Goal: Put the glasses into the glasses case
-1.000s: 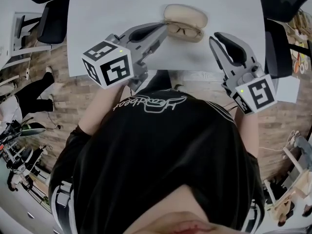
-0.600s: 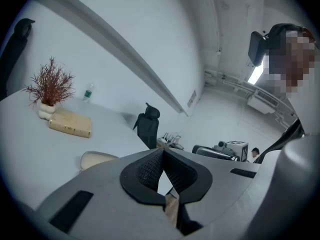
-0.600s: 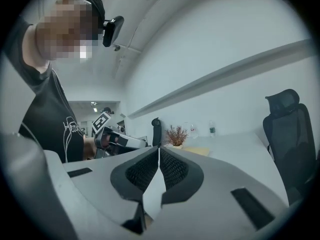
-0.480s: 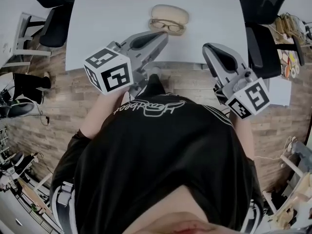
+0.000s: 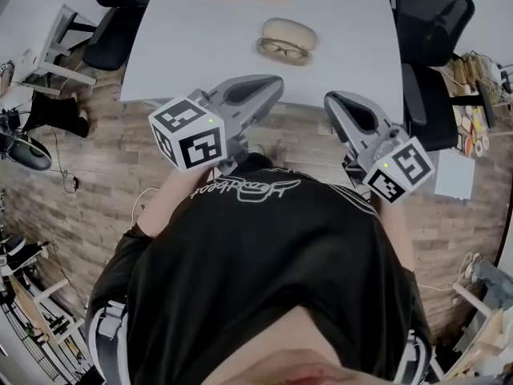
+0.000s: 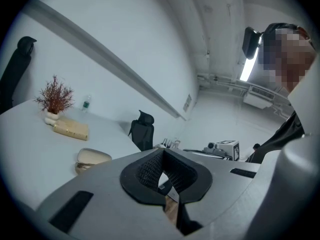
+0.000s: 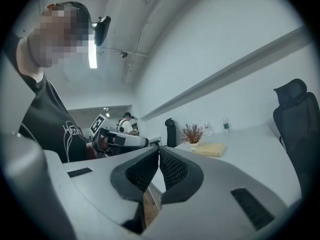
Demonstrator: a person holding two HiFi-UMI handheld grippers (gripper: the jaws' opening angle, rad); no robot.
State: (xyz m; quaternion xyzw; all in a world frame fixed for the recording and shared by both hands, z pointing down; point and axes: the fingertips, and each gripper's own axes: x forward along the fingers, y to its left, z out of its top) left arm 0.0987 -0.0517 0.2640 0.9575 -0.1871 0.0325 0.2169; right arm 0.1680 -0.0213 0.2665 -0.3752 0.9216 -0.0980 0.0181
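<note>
Clenching empty jaws, left gripper (image 5: 275,83), right gripper (image 5: 331,99), glasses (image 5: 282,50) in case (image 5: 290,30), chair (image 5: 431,18) beside table (image 5: 200,46)

The table (image 5: 200,46) looked smooth and matt white, over a floor (image 5: 96,159) of grained wood planks. The glasses case (image 5: 288,30) had a dull beige shell. The left gripper (image 6: 161,153) was matt grey plastic with black ribbed pads (image 6: 147,171).

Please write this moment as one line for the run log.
left gripper: shut, empty | right gripper: shut, empty | glasses: lying in open case | case: on table, beyond both grippers
</note>
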